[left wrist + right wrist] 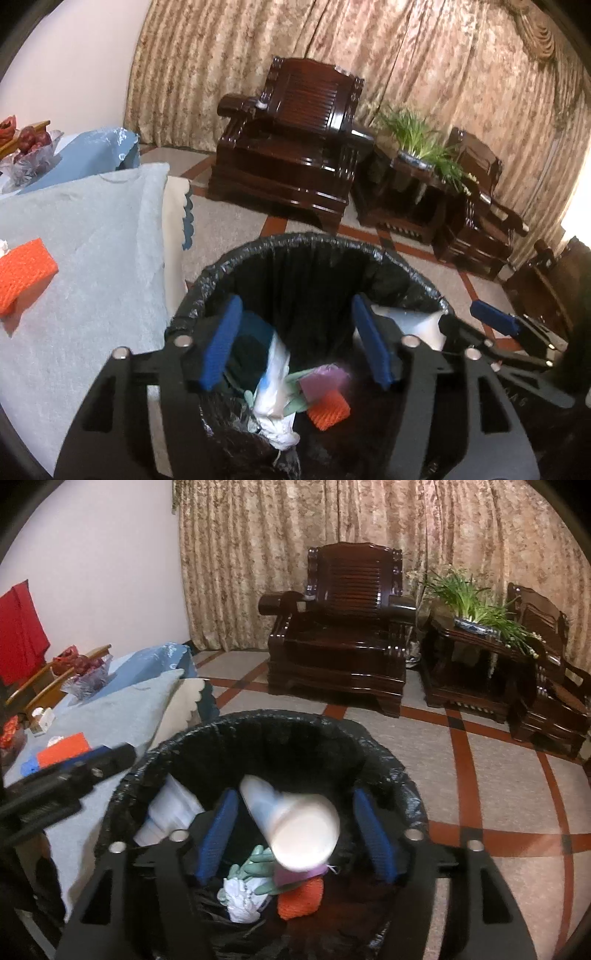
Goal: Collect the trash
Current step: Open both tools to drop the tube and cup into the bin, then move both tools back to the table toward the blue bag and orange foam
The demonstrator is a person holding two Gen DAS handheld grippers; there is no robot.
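Black-lined bin (207, 753), both grippers held above it: left gripper (295, 343) spread, empty; right gripper (299, 830) spread, white cup (295, 830) judged dropping inside. Next, orange sponge (26, 269) beside bin is to be fetched

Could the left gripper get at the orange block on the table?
Probably yes. The left gripper is open over the bin, holding nothing, and the orange block lies uncovered on the cloth beside it.
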